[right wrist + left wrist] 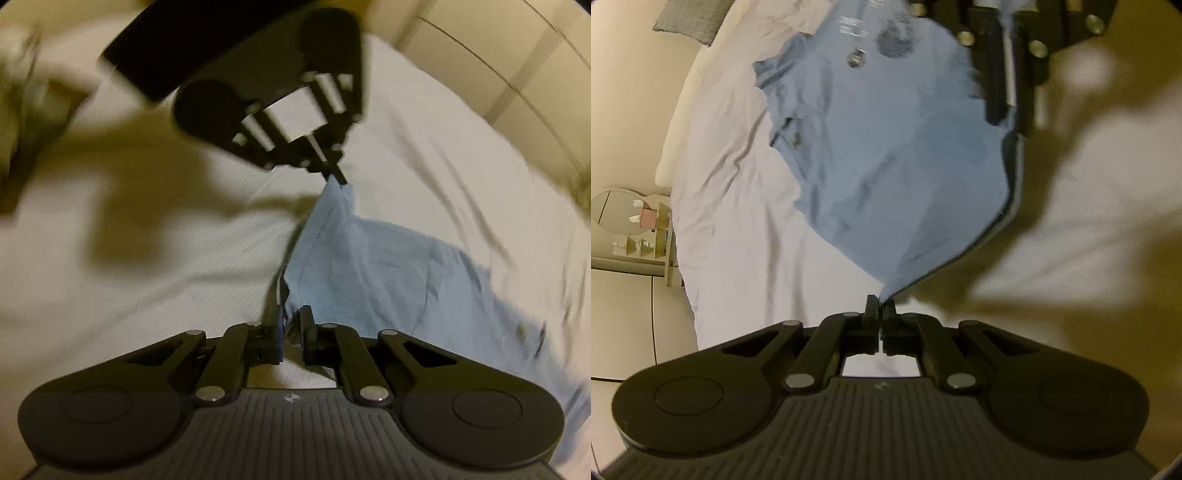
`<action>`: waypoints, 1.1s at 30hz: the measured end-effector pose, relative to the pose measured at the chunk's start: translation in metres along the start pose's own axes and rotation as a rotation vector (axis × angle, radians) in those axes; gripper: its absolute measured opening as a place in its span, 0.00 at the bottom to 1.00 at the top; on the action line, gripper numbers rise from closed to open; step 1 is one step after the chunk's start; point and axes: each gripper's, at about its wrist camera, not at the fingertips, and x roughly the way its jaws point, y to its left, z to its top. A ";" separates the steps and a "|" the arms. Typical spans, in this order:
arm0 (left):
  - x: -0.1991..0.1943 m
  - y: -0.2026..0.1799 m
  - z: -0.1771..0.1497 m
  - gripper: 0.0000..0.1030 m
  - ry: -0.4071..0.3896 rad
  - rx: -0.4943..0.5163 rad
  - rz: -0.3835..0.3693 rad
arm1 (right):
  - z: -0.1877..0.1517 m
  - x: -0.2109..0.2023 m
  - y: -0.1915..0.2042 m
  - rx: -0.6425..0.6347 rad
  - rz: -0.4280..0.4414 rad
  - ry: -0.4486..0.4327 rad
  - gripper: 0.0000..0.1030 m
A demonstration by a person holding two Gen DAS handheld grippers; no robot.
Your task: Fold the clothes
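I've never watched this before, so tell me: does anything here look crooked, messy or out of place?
Only the blue shirt: it is not lying flat. The left gripper and right gripper each pinch an edge, so it hangs stretched between them, its far end bunched on the wrinkled white sheet. No damage shows.

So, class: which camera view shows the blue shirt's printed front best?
The left wrist view: the blue shirt spreads out there, with its dark print and collar visible. The right wrist view shows only a blurred, bunched part of the shirt trailing across the white bedsheet.
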 end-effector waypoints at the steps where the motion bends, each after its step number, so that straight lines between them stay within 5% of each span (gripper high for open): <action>1: -0.002 0.010 0.004 0.00 -0.002 -0.012 -0.011 | 0.000 -0.006 -0.012 0.090 0.024 -0.017 0.07; 10: 0.043 0.062 0.051 0.02 0.002 -0.076 -0.111 | -0.035 -0.009 -0.093 0.673 0.114 -0.030 0.08; 15: 0.077 0.077 0.068 0.12 0.049 -0.237 -0.115 | -0.067 0.003 -0.122 0.889 0.119 -0.004 0.08; 22: 0.081 0.096 0.046 0.19 0.152 -0.551 -0.071 | -0.089 0.000 -0.132 0.889 0.058 0.044 0.18; 26: 0.072 0.093 0.027 0.21 0.159 -0.719 -0.128 | -0.086 -0.006 -0.126 0.813 0.044 0.029 0.20; 28: 0.071 0.091 0.021 0.23 0.150 -0.786 -0.157 | -0.082 -0.005 -0.123 0.803 0.063 0.017 0.29; 33: 0.083 0.088 0.015 0.24 0.145 -0.890 -0.170 | -0.089 0.009 -0.135 0.916 0.108 0.022 0.35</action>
